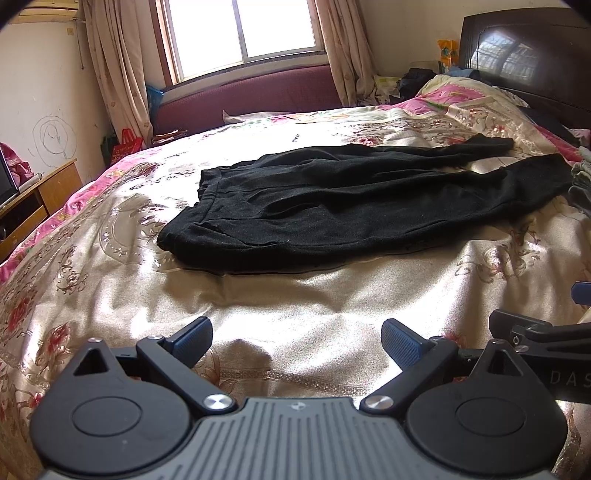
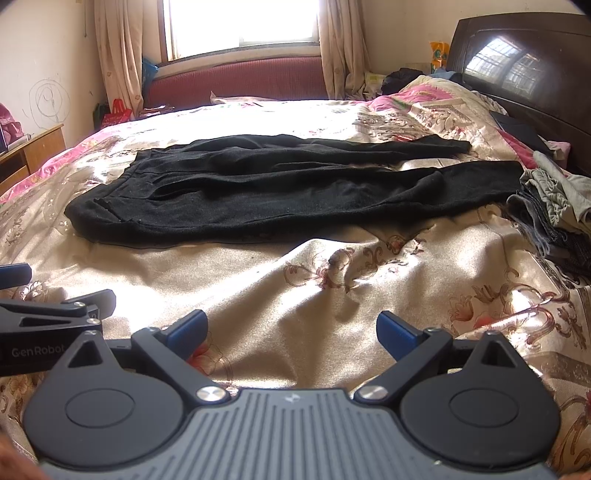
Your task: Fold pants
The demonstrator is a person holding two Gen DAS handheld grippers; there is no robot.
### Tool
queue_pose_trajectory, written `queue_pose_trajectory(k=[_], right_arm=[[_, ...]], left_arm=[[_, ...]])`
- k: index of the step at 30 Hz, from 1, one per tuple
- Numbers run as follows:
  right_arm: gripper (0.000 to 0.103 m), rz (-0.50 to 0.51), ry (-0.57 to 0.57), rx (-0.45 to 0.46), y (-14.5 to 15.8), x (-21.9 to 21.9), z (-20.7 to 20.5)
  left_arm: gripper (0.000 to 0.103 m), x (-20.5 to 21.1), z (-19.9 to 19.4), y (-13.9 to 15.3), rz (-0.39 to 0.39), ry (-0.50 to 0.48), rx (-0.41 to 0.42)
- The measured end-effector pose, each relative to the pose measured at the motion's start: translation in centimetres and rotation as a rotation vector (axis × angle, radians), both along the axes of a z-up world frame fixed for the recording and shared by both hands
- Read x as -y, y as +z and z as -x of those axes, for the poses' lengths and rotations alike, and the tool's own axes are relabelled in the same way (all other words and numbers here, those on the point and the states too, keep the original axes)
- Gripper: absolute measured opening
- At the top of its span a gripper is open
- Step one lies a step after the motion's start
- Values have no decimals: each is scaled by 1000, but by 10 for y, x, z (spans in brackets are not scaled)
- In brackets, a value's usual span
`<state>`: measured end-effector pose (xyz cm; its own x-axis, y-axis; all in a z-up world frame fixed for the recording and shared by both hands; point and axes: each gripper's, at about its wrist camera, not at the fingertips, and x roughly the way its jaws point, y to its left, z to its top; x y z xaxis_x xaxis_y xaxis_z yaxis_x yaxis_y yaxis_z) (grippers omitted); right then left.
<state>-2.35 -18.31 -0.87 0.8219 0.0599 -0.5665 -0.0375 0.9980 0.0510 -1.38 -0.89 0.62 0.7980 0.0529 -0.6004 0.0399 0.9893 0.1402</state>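
You are holding the left tool (image 1: 297,343) low over the near edge of the bed (image 1: 295,295), its two blue-padded fingers (image 1: 194,338) standing wide apart with nothing between them. You are holding the right tool (image 2: 291,334) just beside it, level with it, and its jaws are likewise spread and gripping nothing (each tool is showing at the edge of the other's view).

The black pants (image 1: 332,206) are lying flat on the floral bedspread (image 2: 314,295), beyond both tools and touched by neither. The waistband (image 1: 207,206) is lying toward the left and the two legs are running out to the right. The legs are parting toward their ends, with a strip of bedspread showing between them; the far leg (image 2: 406,147) is lying nearer the window (image 1: 240,29), the near leg (image 2: 443,184) nearer you.

The near leg's cuff is ending just beside a pile of grey and dark clothes (image 2: 550,206) at the right side of the bed. A dark headboard (image 2: 517,74) is standing at the far right, and a wooden cabinet (image 1: 44,195) is sitting off the left edge.
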Motion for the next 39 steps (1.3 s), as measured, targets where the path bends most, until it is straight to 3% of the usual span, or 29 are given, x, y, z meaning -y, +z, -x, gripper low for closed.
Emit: queue_pose_trajectory(k=[2, 4, 7, 16, 26, 31, 35, 37, 39], right_arm=[[97, -6, 18, 9, 1, -3, -3], [96, -7, 36, 95, 5, -8, -6], [96, -5, 48, 149, 14, -15, -15], [96, 60, 89, 85, 24, -31, -66], [96, 143, 152, 19, 6, -52, -127], [96, 179, 187, -9, 0, -62, -148], [96, 206, 205, -38, -3, -62, -156], [96, 233, 215, -37, -4, -59, -156], [96, 288, 230, -23, -5, -60, -154]], left_arm=[[103, -3, -3, 1, 9, 2, 9], [103, -6, -9, 3, 6, 4, 17], [103, -12, -19, 5, 7, -1, 35], [103, -38, -70, -3, -6, 22, 48], [103, -93, -138, -17, -54, 100, 38], [103, -115, -165, -30, -53, 57, 4], [103, -126, -181, -34, -15, -46, -50], [97, -128, -184, -34, -3, -86, -61], [76, -128, -187, -35, -21, -112, -70]])
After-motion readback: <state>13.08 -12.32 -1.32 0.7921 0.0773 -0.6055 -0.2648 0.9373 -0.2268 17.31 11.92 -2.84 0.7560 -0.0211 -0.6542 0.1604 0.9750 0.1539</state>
